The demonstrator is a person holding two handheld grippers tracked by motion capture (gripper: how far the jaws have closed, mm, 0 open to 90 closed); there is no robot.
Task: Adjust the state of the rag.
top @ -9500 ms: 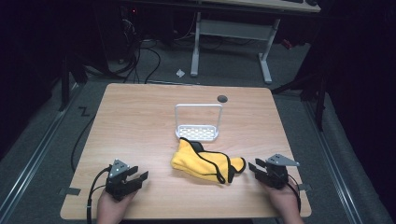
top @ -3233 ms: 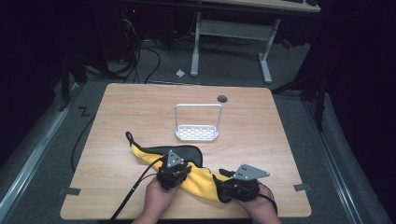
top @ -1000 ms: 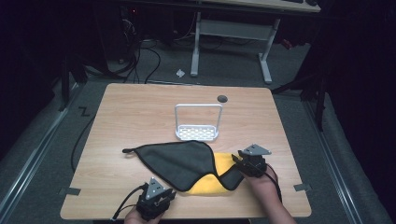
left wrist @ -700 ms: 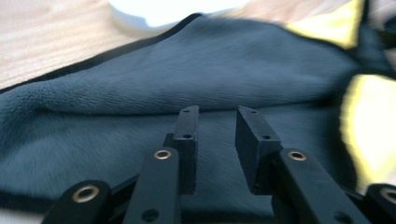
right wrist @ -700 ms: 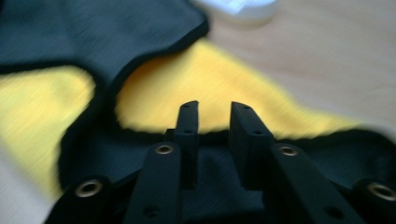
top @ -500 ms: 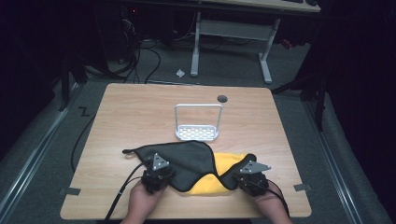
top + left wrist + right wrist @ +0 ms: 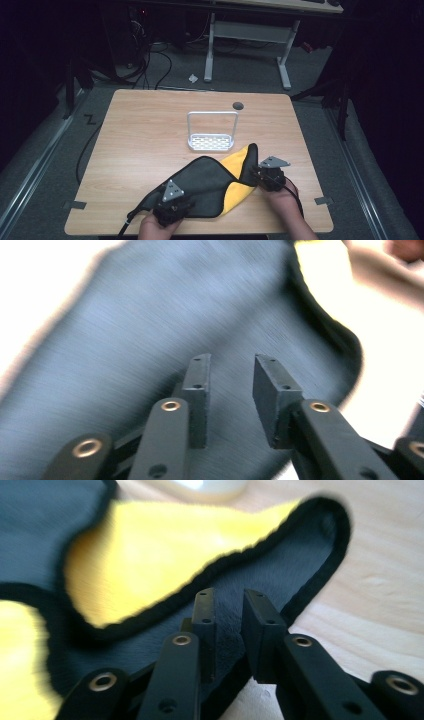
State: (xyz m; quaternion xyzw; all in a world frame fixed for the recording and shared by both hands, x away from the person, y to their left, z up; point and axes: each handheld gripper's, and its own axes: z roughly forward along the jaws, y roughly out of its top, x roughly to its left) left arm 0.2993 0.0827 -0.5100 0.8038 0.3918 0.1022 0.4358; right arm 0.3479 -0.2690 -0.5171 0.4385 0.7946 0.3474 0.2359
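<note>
A cloth [image 7: 205, 180], dark grey on one face and yellow on the other with black edging, lies diagonally on the front half of the wooden table [image 7: 140, 130]. My left gripper [image 7: 174, 199] is at the cloth's front left end. In the blurred left gripper view it [image 7: 231, 365] stands open over the dark face of the cloth [image 7: 150, 315], with nothing between its jaws. My right gripper [image 7: 257, 176] is at the cloth's right edge, whose corner curls up towards the rack. In the right gripper view it [image 7: 229, 600] is shut on the cloth [image 7: 165, 545] at its dark hem.
A small white rack [image 7: 211, 142] with a tall loop handle stands just beyond the cloth, mid-table. A round cable hole [image 7: 238, 105] sits behind it. The left gripper's cable [image 7: 131, 220] hangs over the front edge. Bare wood lies to the left and at the back.
The cloth's left end has swung in towards the front edge along with my left gripper. The right gripper has shifted slightly forward, and the cloth's right corner now rises near the rack.
</note>
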